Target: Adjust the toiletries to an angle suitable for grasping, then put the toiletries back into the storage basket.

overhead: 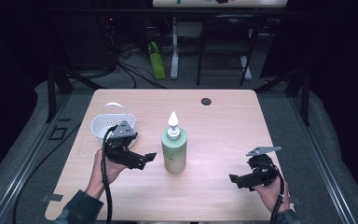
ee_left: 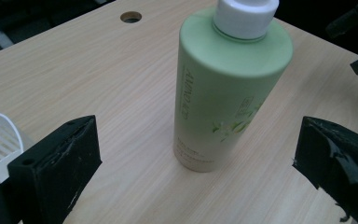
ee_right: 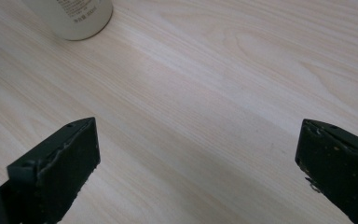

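Pale wood-grain tabletop (overhead: 223,130) fills the middle of the high view, with dark floor, black frame legs and loose cables around and beyond it.

Nearest the bottom edge of that view, the person's two hands come in. At lower right, the right hand (overhead: 269,192) holds the right gripper (overhead: 237,179), a black two-jaw tool with a grey three-cornered plate on top, pointing toward the left of the frame. In the right gripper view its jaws stand spread wide, with bare wood between them and the base of the bottle at the upper left of the frame, well apart from them.

At lower left of the high view, the left hand (overhead: 103,169) holds the left gripper (overhead: 150,157), also black with a grey plate, aimed at the bottle and just beside it. In the left gripper view its jaws are spread wide, and the bottle stands between and beyond them, not touched.

A pale green cylindrical plastic bottle with a white pointed cap (overhead: 174,148) stands upright near the table's centre.

Farther back at left, a small white slotted plastic basket with a hoop handle (overhead: 113,122) sits near the table's left edge, behind the left gripper.

Toward the far edge, a dark round cable hole (overhead: 206,101) marks the wood.
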`<action>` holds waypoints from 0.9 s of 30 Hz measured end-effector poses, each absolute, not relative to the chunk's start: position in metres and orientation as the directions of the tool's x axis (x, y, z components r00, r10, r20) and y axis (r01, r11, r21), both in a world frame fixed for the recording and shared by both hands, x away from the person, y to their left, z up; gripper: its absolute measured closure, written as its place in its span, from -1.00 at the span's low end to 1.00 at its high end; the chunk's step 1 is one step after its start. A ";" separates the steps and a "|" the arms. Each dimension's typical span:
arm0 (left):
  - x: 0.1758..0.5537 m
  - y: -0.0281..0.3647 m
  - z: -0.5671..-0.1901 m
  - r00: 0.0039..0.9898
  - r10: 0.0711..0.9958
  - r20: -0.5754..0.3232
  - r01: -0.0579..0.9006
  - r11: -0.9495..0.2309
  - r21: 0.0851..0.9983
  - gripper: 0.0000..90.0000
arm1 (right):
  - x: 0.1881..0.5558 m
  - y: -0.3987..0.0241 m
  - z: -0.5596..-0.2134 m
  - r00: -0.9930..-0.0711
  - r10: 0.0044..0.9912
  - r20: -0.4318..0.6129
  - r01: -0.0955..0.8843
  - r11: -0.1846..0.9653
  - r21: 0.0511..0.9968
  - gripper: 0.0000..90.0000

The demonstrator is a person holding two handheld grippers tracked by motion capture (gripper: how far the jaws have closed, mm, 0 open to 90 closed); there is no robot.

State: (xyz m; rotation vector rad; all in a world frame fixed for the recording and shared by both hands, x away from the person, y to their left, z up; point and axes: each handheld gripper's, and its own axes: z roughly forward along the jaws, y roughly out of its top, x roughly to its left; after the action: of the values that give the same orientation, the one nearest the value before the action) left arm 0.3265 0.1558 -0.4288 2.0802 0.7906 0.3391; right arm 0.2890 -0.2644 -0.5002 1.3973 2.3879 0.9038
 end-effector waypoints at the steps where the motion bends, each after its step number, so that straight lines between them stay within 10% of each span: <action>1: 0.327 0.156 -0.428 0.764 0.644 -0.045 0.410 -0.430 0.805 -1.00 | 0.288 -0.266 -0.500 -0.514 0.851 0.108 0.712 0.353 0.608 -1.00; 27: 0.344 0.119 -0.412 0.807 0.585 -0.074 0.363 -0.394 0.844 -1.00 | 0.294 -0.287 -0.509 -0.468 0.871 0.149 0.766 0.316 0.559 -1.00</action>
State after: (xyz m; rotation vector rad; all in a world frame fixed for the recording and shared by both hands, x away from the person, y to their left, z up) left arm 0.3438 0.1194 -0.4122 2.0259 0.7033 0.2899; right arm 0.2943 -0.2873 -0.5087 1.5097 2.3962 0.8617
